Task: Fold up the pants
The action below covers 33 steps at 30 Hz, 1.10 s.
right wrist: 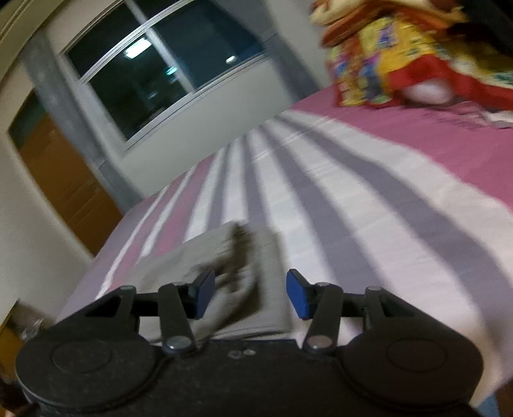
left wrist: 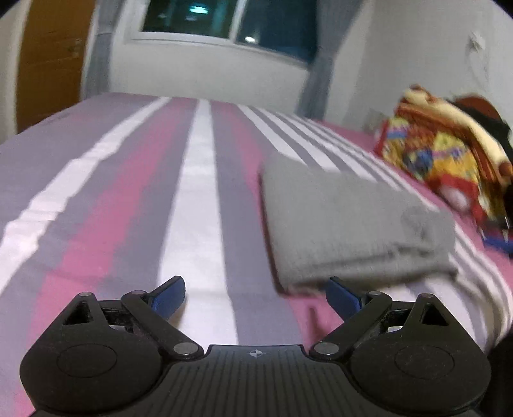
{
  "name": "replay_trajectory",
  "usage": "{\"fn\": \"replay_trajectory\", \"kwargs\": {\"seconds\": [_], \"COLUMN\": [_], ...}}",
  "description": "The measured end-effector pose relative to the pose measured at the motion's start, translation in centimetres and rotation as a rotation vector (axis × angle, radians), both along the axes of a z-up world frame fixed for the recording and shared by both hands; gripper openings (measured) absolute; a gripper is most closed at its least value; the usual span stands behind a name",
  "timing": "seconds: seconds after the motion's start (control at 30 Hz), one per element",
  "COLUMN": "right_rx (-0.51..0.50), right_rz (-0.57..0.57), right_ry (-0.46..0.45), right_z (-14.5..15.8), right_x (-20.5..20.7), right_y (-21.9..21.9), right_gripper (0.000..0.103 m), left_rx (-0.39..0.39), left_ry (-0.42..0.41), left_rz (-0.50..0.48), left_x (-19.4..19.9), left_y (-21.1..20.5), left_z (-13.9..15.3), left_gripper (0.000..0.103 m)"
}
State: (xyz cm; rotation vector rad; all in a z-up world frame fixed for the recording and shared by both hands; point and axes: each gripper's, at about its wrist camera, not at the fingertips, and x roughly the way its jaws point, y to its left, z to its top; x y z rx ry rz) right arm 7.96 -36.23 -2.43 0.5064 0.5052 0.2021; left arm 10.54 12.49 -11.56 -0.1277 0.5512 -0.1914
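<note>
The grey pants (left wrist: 352, 224) lie folded into a thick rectangle on the striped pink, grey and white bed sheet (left wrist: 198, 192). My left gripper (left wrist: 256, 288) hovers just in front of the bundle's near left corner, jaws wide open with only sheet between the blue pads. In the right wrist view the folded pants (right wrist: 224, 256) lie directly ahead and partly under my right gripper (right wrist: 250, 288). Its jaws stand apart, and the pads do not press on the cloth. A dark crease runs across the top layer. The picture is blurred.
A colourful red and yellow blanket pile (left wrist: 442, 154) sits on the bed's far right, also in the right wrist view (right wrist: 400, 54). Beyond the bed are a white wall, a dark window (left wrist: 224, 22) with grey curtains, and a brown door (left wrist: 48, 64) on the left.
</note>
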Motion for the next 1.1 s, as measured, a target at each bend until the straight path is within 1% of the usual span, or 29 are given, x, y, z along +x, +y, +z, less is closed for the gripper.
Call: {"fn": "replay_trajectory", "kwargs": {"seconds": [0.1,0.17,0.3,0.33,0.4,0.47,0.5,0.53,0.57,0.6,0.63,0.7,0.73,0.77,0.8,0.83,0.87,0.9,0.93,0.97,1.0,1.03,1.07,1.1], "right_rx": [-0.029,-0.038,-0.045,-0.040,-0.034,-0.052,-0.062,-0.071,-0.073,-0.052,-0.026,-0.024,-0.005,-0.006,-0.037,-0.081,-0.080,-0.053,-0.029,-0.017,-0.017,-0.013,0.010,0.049], "right_rz": [0.062,0.089,0.119,0.124,0.125,0.115,0.111,0.109,0.107,0.110,0.121,0.128,0.125,0.108,0.089,0.068,0.067,0.082,0.083,0.071,0.045,0.011,-0.019,-0.032], "right_ry": [0.013,0.032,0.084,0.100,0.130,0.159,0.169,0.178,0.180,0.156,0.111,0.026,-0.005,-0.020,-0.014,0.047,0.127,0.164,0.154,0.114,0.088,0.065,0.040,0.039], "right_z": [0.4,0.3,-0.5,-0.7,-1.3,-1.7,-1.7,-1.8,-1.7,-1.4,-0.7,0.9,1.5,1.6,1.1,-0.2,-1.6,-2.4,-2.6,-2.2,-1.8,-1.3,-1.0,-1.1], "right_x": [1.4,2.2,4.1,4.6,5.7,6.7,7.1,7.6,7.7,7.6,7.1,5.8,5.1,4.5,4.5,5.2,6.1,6.4,6.0,5.2,4.3,3.4,2.4,1.7], "right_y": [2.6,4.0,5.7,5.9,6.4,7.2,7.5,7.7,7.8,7.6,7.3,6.8,6.2,5.6,5.3,5.1,4.8,4.5,4.2,4.0,3.8,3.4,2.7,2.0], "right_gripper": [0.050,0.051,0.052,0.052,0.052,0.051,0.047,0.032,0.025,0.024,0.023,0.022,0.022,0.022,0.022,0.023,0.024,0.028,0.031,0.036,0.057,0.083,0.086,0.084], "left_rx": [0.027,0.013,-0.110,-0.109,-0.066,0.000,0.016,0.033,0.040,0.034,0.021,-0.033,-0.046,-0.045,-0.032,-0.018,-0.016,-0.022,-0.031,-0.040,-0.046,-0.048,-0.047,-0.048], "left_ry": [0.016,0.018,0.011,0.002,-0.004,-0.013,-0.013,-0.010,-0.008,-0.012,-0.020,-0.031,-0.032,-0.028,-0.024,-0.021,-0.019,-0.019,-0.021,-0.023,-0.022,-0.023,-0.023,-0.024], "left_rz": [-0.019,-0.015,0.000,-0.004,0.015,0.027,0.024,0.021,0.024,0.033,0.047,0.060,0.061,0.059,0.058,0.061,0.064,0.066,0.069,0.072,0.073,0.074,0.074,0.075], "left_x": [1.1,2.1,2.8,2.7,2.5,2.6,2.6,2.6,2.7,2.6,2.4,2.4,2.4,2.5,2.6,2.7,2.8,2.8,2.7,2.7,2.7,2.7,2.8,2.8], "left_y": [-1.3,-1.4,0.0,0.0,-0.6,-1.2,-1.5,-1.7,-1.8,-1.7,-1.5,-0.8,-0.6,-0.7,-0.9,-1.1,-1.2,-1.1,-0.9,-0.8,-0.7,-0.7,-0.7,-0.8], "left_z": [-0.8,-0.9,-1.9,-2.1,-2.7,-2.9,-2.9,-3.0,-3.0,-2.9,-2.8,-2.7,-2.7,-2.8,-2.9,-2.9,-3.0,-2.9,-2.9,-2.9,-3.0,-3.0,-3.1,-3.1], "left_gripper": [0.094,0.094,0.094,0.094,0.094,0.094,0.094,0.094,0.094,0.094,0.094,0.094,0.094,0.094,0.094,0.094,0.094,0.094,0.094,0.094,0.094,0.094,0.094,0.094]}}
